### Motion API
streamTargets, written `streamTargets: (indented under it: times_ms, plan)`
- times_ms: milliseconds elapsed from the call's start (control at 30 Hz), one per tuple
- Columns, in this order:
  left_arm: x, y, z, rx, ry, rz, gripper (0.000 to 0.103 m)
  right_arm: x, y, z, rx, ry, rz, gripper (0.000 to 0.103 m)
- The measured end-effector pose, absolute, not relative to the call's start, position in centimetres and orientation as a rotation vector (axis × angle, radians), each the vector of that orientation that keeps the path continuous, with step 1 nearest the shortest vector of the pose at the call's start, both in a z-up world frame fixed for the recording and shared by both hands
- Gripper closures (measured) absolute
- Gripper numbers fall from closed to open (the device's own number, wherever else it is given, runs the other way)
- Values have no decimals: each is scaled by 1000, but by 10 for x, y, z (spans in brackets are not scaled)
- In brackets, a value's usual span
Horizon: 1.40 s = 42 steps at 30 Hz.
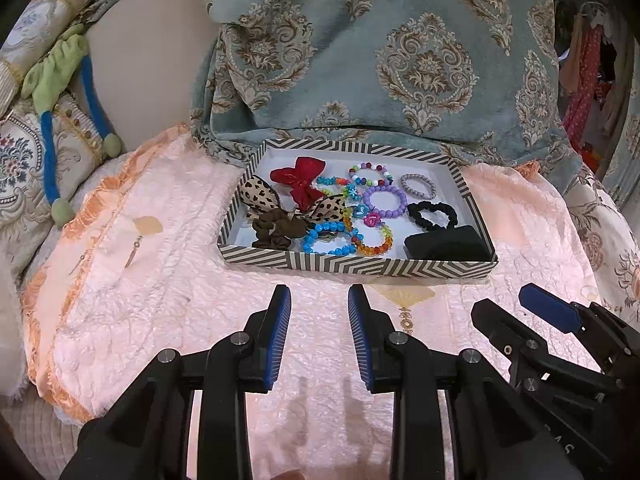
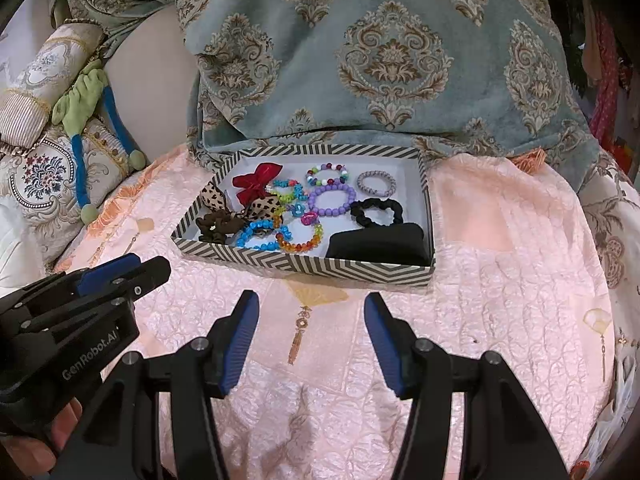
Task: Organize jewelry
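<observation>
The tray (image 1: 472, 194), a shallow box with a black-and-white striped rim, sits on a pink quilt (image 1: 160, 300) at its far side, just in front of a teal cushion (image 1: 380, 60). It holds the jewelry in a loose heap. At its left are a red bow (image 1: 298, 180), a leopard bow (image 1: 256, 196) and a brown scrunchie (image 1: 276, 230), all touching. In the middle lie beaded bracelets: a blue bracelet (image 1: 326, 238) at the near edge overlapping an amber bracelet (image 1: 374, 240), a purple bracelet (image 1: 384, 200) behind them, and a mixed bracelet (image 1: 368, 172) near the far wall. At the right lie a silver band (image 1: 418, 186), a black scrunchie (image 1: 432, 214) and, in the near right corner, a black pouch (image 1: 444, 244).

The left gripper (image 1: 319, 294) hangs over the quilt just short of the tray's near rim, jaws spread and holding nothing. The right gripper (image 2: 311, 300) sits beside it, also short of the rim, jaws spread wider and likewise holding nothing (each shows at the edge of the other's view).

Off to the left, well apart from the tray, a green and blue toy (image 1: 60, 92) lies across embroidered pillows (image 1: 24, 160).
</observation>
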State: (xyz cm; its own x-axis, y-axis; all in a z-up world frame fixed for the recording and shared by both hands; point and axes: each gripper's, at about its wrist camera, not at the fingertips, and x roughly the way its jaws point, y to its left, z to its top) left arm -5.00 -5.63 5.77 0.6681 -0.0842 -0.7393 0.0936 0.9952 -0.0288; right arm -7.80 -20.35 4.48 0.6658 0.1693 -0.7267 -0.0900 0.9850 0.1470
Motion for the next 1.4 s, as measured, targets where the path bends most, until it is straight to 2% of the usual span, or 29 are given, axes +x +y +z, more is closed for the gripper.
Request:
streamTargets:
  times_ms: [1400]
  plan:
    - [-56,-55,68,-2,769,-108,90,-76,-207,52,93,804,127,45]
